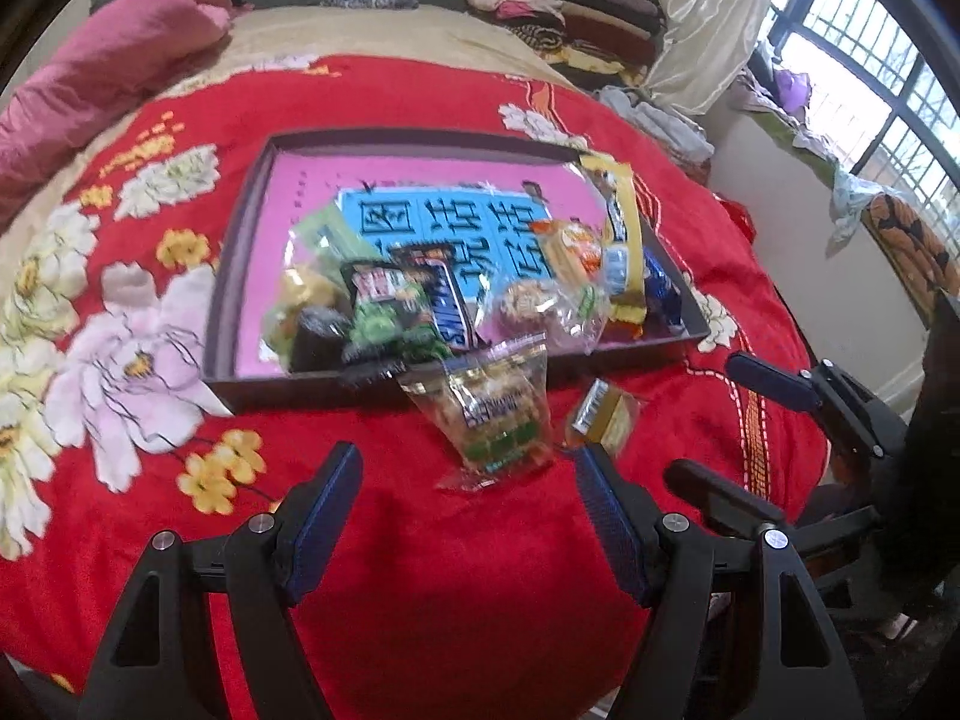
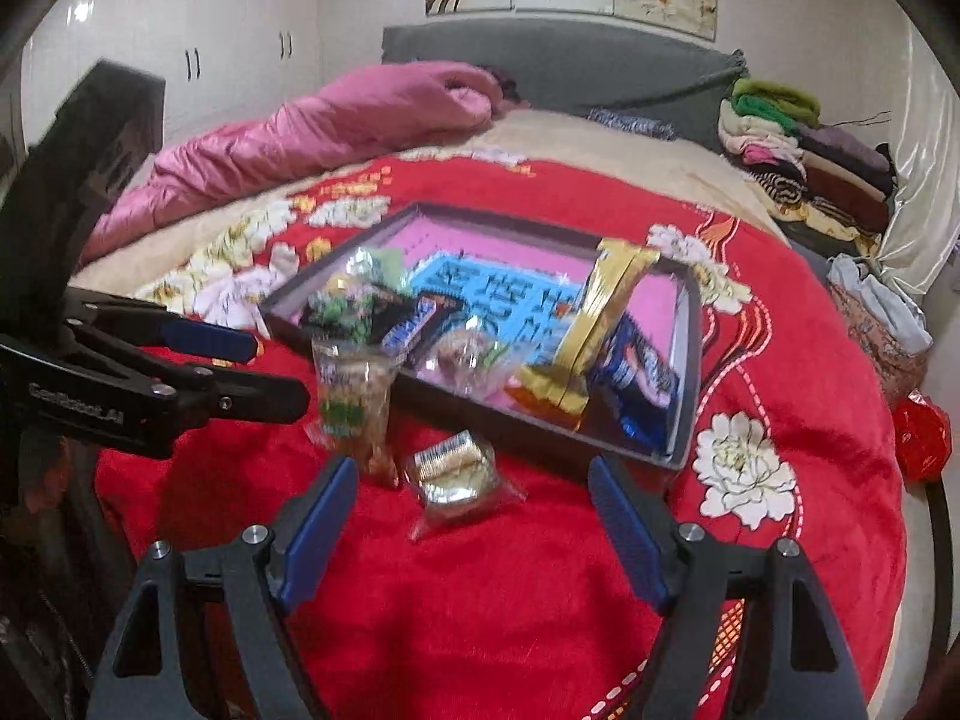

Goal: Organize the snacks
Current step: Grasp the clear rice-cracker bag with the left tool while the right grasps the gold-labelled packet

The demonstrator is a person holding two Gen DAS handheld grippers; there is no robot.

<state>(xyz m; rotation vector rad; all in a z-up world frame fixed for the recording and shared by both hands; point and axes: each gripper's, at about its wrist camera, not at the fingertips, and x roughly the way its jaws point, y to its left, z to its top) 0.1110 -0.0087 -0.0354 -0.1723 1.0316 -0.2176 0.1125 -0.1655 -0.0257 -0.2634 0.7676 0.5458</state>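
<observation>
Grippers both open wide, nothing between the pads. My left gripper (image 1: 468,480) hangs over the red blanket (image 1: 420,570), and the clear nut bag (image 1: 489,414) lies just ahead of its fingertips, nearer the right finger (image 1: 612,534). Small gold-wrapped snack (image 1: 600,414) sits just beyond that same fingertip. My right gripper (image 2: 471,495) — jaws spread too — has the gold-wrapped snack (image 2: 453,471) lying ahead of it, roughly centred between the tips, not touched. Nut bag (image 2: 354,408) is just past its left finger (image 2: 318,534), leaning on the tray's near wall. Tray (image 1: 300,384) is further ahead of both, dark rim, pink floor, with a chocolate bar (image 1: 447,300), a yellow packet (image 1: 621,234), a blue packet (image 2: 636,384) and other blurred wrappers crowded at its near end.
</observation>
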